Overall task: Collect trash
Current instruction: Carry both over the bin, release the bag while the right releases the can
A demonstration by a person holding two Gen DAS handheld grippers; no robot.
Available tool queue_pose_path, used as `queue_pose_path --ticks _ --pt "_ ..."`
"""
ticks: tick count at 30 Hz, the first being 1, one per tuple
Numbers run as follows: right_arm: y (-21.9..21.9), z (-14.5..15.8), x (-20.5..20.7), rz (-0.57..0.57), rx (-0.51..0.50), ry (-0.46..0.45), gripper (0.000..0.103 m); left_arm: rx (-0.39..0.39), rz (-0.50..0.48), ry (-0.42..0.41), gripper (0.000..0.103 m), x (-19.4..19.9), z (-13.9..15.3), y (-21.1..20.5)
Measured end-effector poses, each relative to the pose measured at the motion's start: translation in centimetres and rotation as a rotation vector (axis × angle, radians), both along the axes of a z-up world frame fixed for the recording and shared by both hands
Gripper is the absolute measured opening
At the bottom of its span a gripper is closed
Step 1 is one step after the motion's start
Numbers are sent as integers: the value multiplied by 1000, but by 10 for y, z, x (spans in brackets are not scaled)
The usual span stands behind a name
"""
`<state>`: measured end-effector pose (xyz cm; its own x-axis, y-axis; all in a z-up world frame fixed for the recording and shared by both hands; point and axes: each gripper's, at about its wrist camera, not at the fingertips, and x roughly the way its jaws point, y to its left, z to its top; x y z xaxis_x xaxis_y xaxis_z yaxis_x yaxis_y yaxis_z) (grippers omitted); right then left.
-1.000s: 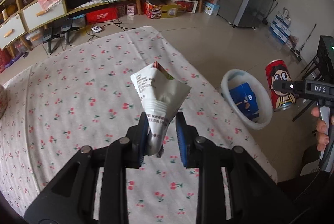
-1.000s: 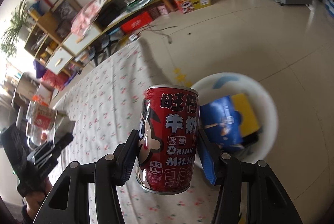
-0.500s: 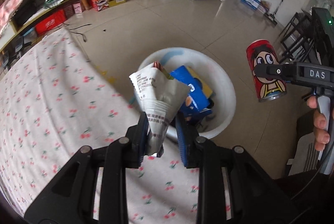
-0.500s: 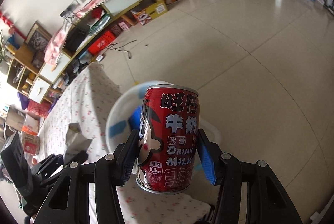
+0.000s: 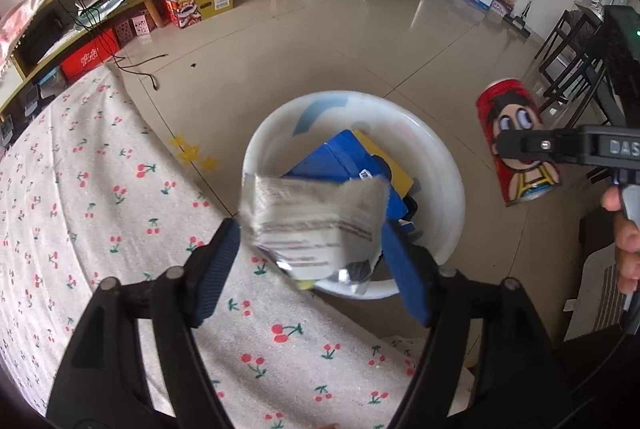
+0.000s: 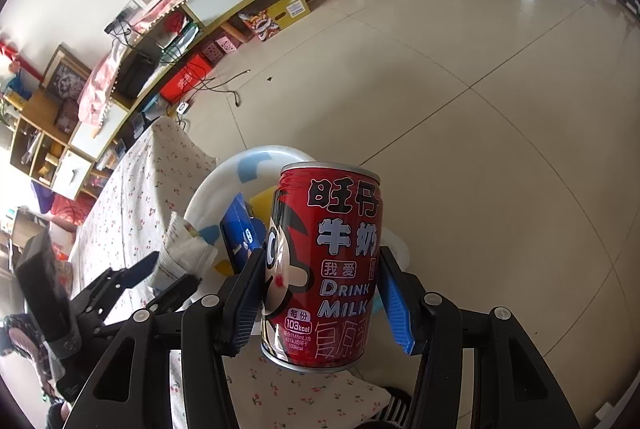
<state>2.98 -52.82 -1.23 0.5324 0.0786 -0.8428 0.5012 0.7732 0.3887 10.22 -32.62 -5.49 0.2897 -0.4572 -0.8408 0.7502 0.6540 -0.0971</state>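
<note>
Springing apart since half a second ago, the left hand-held gripper (image 5: pixel 308 253) has its jaws wide and the white wrapper (image 5: pixel 316 225) blurs loose between them, over the near rim of the white basin (image 5: pixel 448 165). The right hand-held gripper (image 6: pixel 322 293) stays clamped on the red milk can (image 6: pixel 326 269). A blue box (image 5: pixel 340 161) lies inside the basin, beside the cherry-print bench (image 5: pixel 100 189).

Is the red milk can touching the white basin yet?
Apart. The left wrist view shows bare floor between the red milk can and the white basin rim; the right gripper holds the can off to one side.
</note>
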Motion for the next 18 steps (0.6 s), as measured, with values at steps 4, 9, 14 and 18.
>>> queue_pose_path --ticks 4,9,14,18 --pt "8 -2 11 19 2 12 55 -8 15 -3 77 1 7 14" --pt "21 -6 33 49 1 27 55 -45 71 17 80 1 13 42" --pt "33 -14 48 73 -27 49 56 -60 136 31 82 1 12 70" --pt "31 -17 51 47 -32 27 66 -74 196 22 91 -5 13 88"
